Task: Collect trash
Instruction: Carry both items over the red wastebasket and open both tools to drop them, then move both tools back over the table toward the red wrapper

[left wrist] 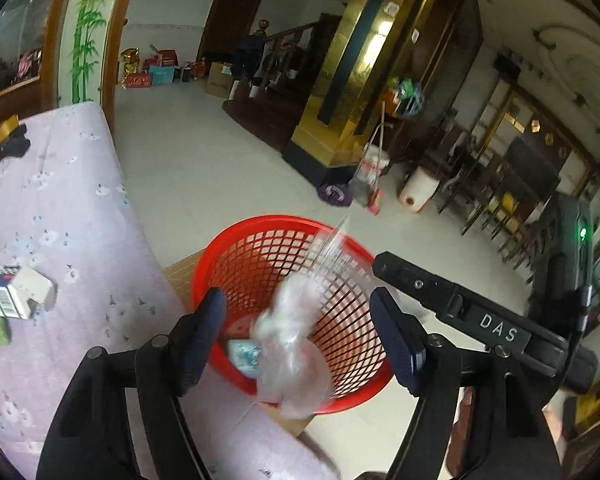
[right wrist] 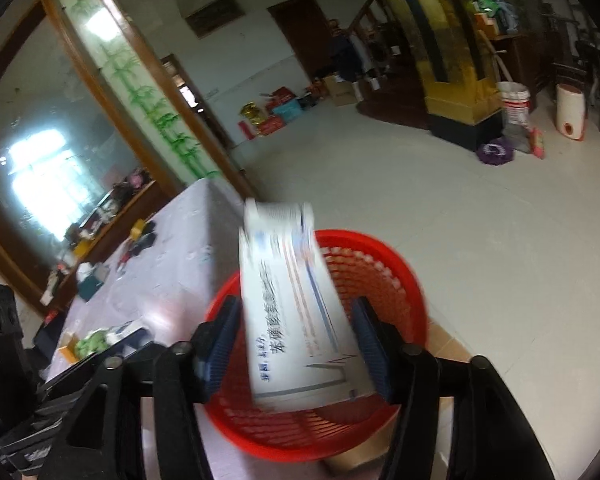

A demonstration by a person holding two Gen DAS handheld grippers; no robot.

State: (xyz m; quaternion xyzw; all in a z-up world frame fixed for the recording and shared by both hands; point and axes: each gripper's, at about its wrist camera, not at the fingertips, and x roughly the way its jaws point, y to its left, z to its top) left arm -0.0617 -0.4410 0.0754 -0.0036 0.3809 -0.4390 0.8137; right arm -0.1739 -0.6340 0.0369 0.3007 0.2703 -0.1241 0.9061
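A red mesh basket [left wrist: 260, 222] stands beside the table with a blue-and-white packet [left wrist: 244, 354] at its bottom. In the left wrist view my left gripper [left wrist: 300, 340] is open above it. A crumpled clear plastic bag [left wrist: 288, 332], blurred, hangs loose between the fingers and touches neither pad. In the right wrist view my right gripper [right wrist: 296, 346] is over the same basket [right wrist: 380, 244]. A white medicine box [right wrist: 296, 312] with blue print stands on end between its fingers, blurred and loose. The right tool's black body [left wrist: 496, 328] shows at the right of the left wrist view.
The table under a lilac flowered cloth [left wrist: 60, 200] lies left of the basket and carries small cartons [left wrist: 16, 292], dark cloth and other litter. The basket rests on a tan cardboard piece [left wrist: 180, 276]. Beyond it are pale floor tiles [right wrist: 500, 240], a gold pillar [left wrist: 340, 120] and a white bucket [right wrist: 514, 108].
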